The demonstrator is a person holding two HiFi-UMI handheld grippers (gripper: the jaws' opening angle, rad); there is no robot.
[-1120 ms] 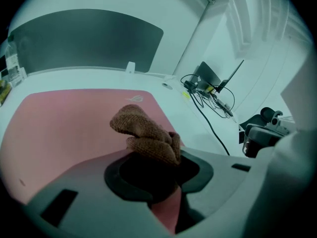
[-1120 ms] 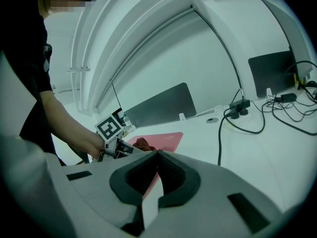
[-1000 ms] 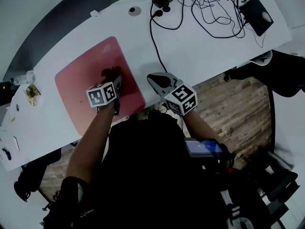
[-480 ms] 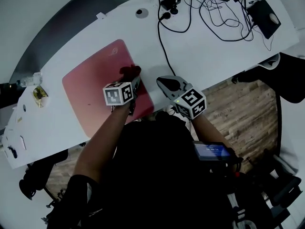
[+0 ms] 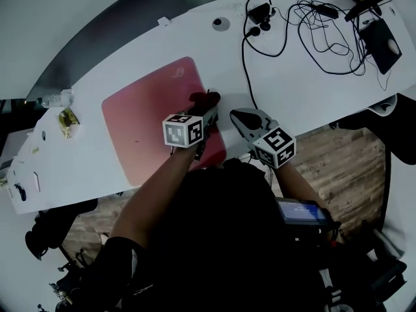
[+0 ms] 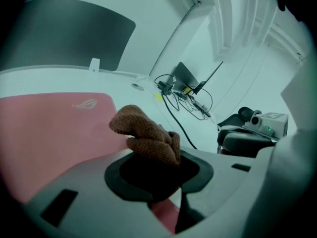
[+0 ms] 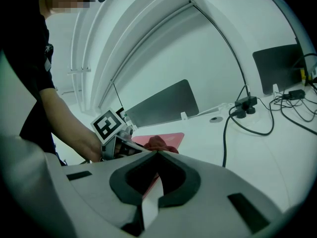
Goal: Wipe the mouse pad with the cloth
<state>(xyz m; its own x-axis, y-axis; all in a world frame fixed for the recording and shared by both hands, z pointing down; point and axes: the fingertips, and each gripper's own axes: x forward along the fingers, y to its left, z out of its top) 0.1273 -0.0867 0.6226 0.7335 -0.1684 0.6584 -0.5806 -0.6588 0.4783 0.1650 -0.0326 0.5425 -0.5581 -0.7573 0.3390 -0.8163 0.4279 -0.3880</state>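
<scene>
A pink mouse pad (image 5: 153,119) lies on the white desk (image 5: 305,90). My left gripper (image 5: 209,109) is shut on a bunched brown cloth (image 5: 205,99), which rests on the pad close to its right edge. In the left gripper view the cloth (image 6: 146,133) sticks out ahead of the jaws, with the pad (image 6: 49,128) under it. My right gripper (image 5: 239,117) hovers over the desk just right of the pad, shut with nothing in it. The right gripper view shows its closed jaws (image 7: 157,155), and beyond them the cloth (image 7: 159,143) and the pad (image 7: 171,137).
Black cables (image 5: 286,25) sprawl over the far right of the desk beside a black device (image 5: 383,41). A round grommet (image 5: 221,23) sits near the back edge. A small bottle (image 5: 55,99) lies at the far left. A dark panel (image 5: 104,38) stands behind the desk.
My left gripper has dragged the cloth rightward over the pad, from its middle to near its right edge. The right gripper has stayed beside the pad, shut.
</scene>
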